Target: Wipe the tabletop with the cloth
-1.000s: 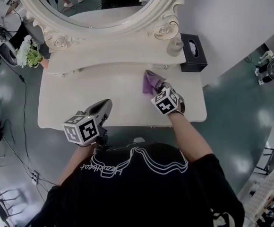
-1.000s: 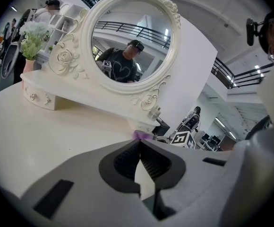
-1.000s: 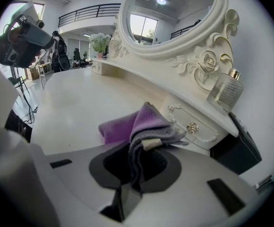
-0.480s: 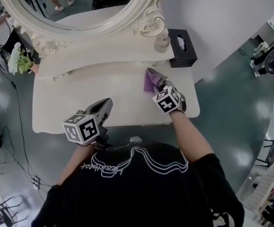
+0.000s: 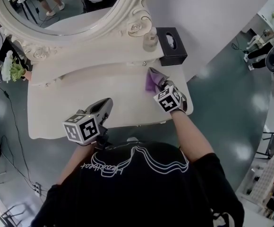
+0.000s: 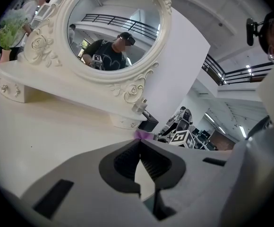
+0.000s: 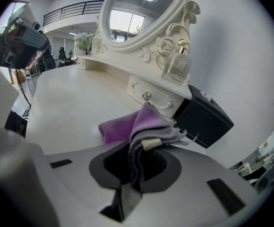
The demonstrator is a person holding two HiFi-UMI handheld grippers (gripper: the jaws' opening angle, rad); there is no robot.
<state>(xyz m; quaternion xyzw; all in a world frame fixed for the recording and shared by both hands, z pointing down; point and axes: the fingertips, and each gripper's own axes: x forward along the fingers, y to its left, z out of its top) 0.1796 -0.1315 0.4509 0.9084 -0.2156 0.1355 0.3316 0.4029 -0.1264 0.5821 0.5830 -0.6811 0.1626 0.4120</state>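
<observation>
Even, bright indoor light is washing over the cream tabletop (image 5: 80, 96), glare is pooling on the grey floor (image 5: 238, 148) — both gripper views are bending hard toward dark, vignetted edges, their foregrounds blurring softly.

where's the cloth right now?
Head view, right side: purple cloth clamped in the right hand-held gripper, lying on the tabletop just before the black tissue box.

Black T-shirt (image 5: 137, 193), white outline print, grey left claw (image 5: 106, 104), grey right claw (image 5: 163, 85), black-and-white marker cubes (image 5: 82, 128)
</observation>
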